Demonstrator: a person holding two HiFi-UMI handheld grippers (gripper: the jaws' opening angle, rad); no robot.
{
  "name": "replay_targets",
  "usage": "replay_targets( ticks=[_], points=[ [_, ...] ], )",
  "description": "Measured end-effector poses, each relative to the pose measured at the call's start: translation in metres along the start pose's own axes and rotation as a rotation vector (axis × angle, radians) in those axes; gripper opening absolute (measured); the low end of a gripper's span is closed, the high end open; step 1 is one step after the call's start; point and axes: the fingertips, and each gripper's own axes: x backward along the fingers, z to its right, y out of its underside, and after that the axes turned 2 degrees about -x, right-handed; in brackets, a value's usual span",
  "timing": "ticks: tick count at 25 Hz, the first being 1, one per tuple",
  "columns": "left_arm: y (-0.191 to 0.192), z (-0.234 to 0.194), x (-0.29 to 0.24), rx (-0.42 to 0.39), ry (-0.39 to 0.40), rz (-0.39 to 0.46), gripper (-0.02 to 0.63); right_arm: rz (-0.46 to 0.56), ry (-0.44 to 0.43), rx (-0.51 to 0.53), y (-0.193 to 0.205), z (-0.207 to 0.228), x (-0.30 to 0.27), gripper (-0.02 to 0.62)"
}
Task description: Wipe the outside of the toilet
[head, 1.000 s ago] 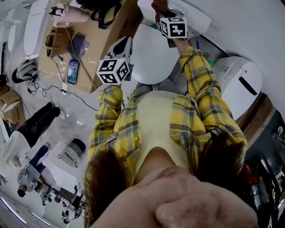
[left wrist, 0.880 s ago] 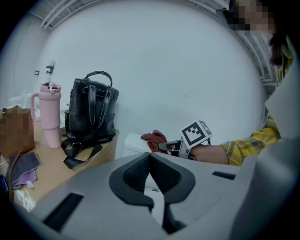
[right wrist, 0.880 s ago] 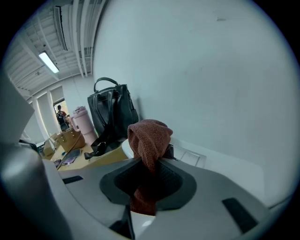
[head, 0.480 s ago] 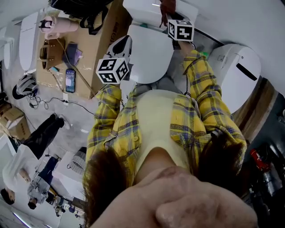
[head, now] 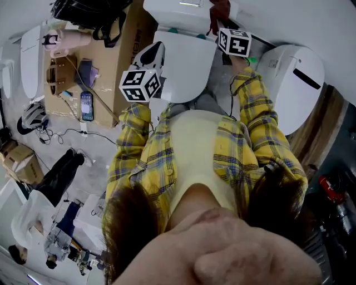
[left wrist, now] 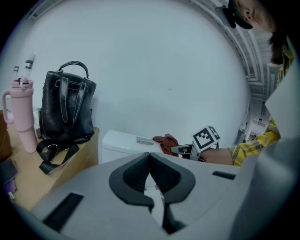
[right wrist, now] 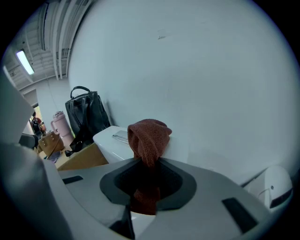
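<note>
1. Head view: the left gripper (head: 154, 55) hovers over the left edge of the toilet (head: 188, 69), whose lid is down. The right gripper (head: 216, 23) reaches to the tank (head: 177, 8) with a reddish-brown cloth (head: 219, 9) at its tip. A cardboard box (head: 119, 47) stands just left of the toilet, and a second toilet (head: 292, 72) stands to its right.
2. Left gripper view: the jaws are closed together with nothing between them. Ahead are the tank with the cloth at its right end, a black backpack (left wrist: 65, 110) and a pink tumbler (left wrist: 23, 117).
3. Right gripper view: the jaws are clamped on the cloth, which bunches up past them in front of the tank.
</note>
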Motion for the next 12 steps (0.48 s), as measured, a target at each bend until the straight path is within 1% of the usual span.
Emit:
replay_targets(
  ticks=[7,9,12],
  points=[
    [0.001,0.003,-0.002,-0.011,0.019,-0.005,0.008,0.0,0.083,0.015,0.01,0.021,0.02,0.091],
    [0.001,0.001,-0.001,-0.009,0.015,-0.004,0.008,0.024,0.094,0.015,0.008,0.021,0.027,0.091],
    [0.001,-0.004,0.002,-0.003,0.003,0.001,0.008,0.101,0.076,0.036,-0.005,0.01,0.038,0.091]
  ],
)
